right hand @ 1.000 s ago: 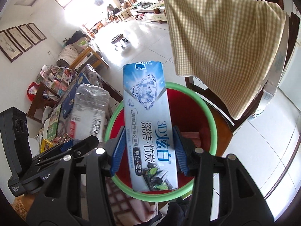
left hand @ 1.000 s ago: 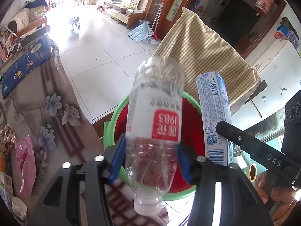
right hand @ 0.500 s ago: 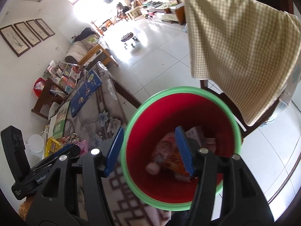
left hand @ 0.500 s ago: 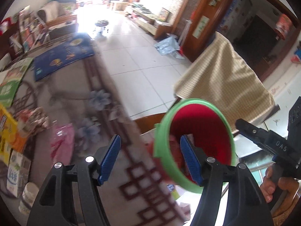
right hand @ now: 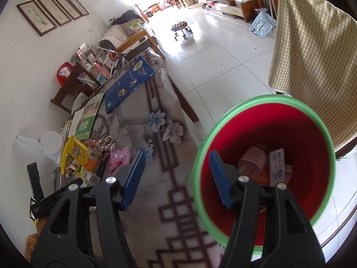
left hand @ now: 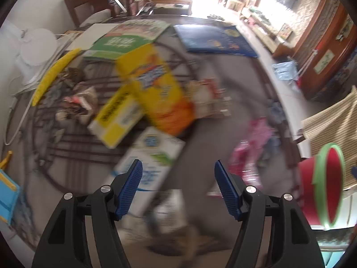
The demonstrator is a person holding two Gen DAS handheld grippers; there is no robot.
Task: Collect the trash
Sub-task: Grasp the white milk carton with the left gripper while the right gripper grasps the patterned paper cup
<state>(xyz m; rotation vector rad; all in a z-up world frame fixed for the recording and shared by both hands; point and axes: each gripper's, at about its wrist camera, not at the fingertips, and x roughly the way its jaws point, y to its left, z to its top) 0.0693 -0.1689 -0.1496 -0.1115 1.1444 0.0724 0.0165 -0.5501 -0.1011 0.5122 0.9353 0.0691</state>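
My left gripper is open and empty over the littered table. Below it lie a white-and-blue carton, a yellow-and-white box, a yellow snack bag and a pink wrapper; this view is motion-blurred. The red bin with a green rim stands off to the right. My right gripper hangs over the table edge beside the bin, its jaws opening with nothing between them. In the bin lie a toothpaste box and a clear bottle.
A blue book and a green book lie further along the floral tablecloth. A checked cloth hangs over a chair behind the bin. A white round appliance sits at the table's far left.
The bottle and the toothpaste box left the grippers and now lie in the bin. My left gripper swung away over the table's litter; my right one shifted toward the table edge, jaws wider.
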